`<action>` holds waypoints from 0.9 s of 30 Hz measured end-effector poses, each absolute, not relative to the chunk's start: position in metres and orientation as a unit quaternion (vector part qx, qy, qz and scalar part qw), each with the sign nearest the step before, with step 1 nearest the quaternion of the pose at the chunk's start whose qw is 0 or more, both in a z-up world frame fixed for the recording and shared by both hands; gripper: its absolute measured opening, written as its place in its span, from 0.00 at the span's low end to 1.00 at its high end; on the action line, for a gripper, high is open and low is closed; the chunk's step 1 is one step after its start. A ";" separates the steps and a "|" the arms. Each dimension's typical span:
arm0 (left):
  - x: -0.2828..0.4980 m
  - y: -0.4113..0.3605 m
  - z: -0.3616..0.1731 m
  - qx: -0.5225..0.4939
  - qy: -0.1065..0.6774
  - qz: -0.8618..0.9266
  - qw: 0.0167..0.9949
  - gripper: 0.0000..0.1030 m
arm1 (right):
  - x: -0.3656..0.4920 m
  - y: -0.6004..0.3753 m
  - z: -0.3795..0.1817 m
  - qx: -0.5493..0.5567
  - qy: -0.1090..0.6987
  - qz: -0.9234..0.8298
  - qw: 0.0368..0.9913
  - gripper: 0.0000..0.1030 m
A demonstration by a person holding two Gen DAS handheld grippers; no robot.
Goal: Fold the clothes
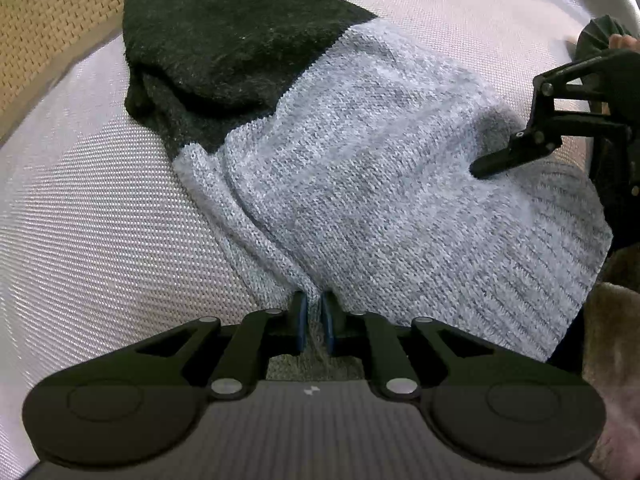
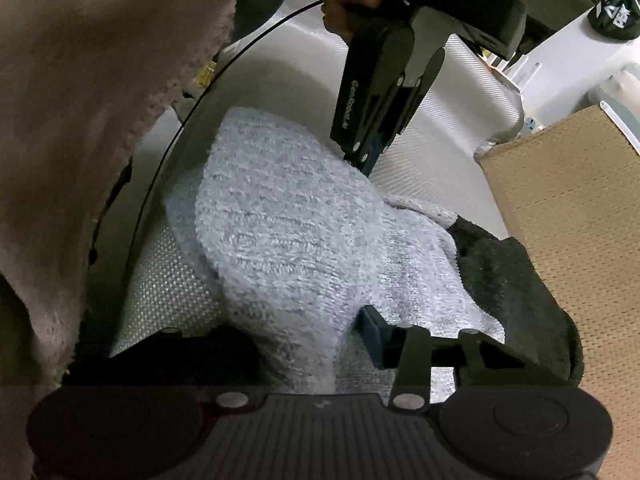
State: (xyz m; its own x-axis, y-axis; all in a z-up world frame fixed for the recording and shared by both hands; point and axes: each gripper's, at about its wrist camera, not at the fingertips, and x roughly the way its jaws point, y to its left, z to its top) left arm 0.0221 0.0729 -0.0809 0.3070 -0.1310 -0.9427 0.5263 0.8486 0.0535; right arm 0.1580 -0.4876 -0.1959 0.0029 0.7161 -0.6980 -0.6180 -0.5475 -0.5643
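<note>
White woven worktop (image 1: 100, 220) carries a grey-and-black knitted sweater (image 1: 360, 152). Left gripper (image 1: 314, 316) is clenched on its grey edge; right gripper (image 2: 320, 340) straddles a grey fold, grip unclear.

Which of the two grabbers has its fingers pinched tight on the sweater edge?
The left gripper: its fingers clamp the grey-and-black knitted sweater. The right gripper stands wider.

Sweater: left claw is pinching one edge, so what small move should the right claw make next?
Probably close the right claw fully on the bunched grey knit of the sweater that sits between its pads. The left claw is shut on the near edge, so both sides would then be held for the fold.
</note>
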 end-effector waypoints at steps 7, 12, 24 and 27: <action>-0.005 0.080 -0.055 0.229 0.498 -0.194 0.814 0.46 | 0.191 -0.464 -0.159 -0.443 0.055 0.735 0.511 0.26; -0.035 0.100 -0.013 0.218 0.447 -0.204 0.843 0.61 | 0.209 -0.448 -0.139 -0.401 0.097 0.740 0.532 0.24; -0.042 0.020 -0.036 0.229 0.424 -0.323 0.815 0.85 | 0.251 -0.419 -0.116 -0.284 0.225 0.750 0.554 0.22; -0.049 0.006 -0.039 0.261 0.417 -0.318 0.810 0.92 | 0.257 -0.406 -0.112 -0.266 0.251 0.742 0.562 0.21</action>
State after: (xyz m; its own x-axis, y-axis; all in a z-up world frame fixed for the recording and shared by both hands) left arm -0.0494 0.0062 -0.0390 0.4504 -0.2977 -0.8418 0.7336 0.6608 0.1587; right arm 0.2569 -0.4056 -0.1121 -0.2275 0.7005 -0.6765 -0.9671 -0.2435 0.0731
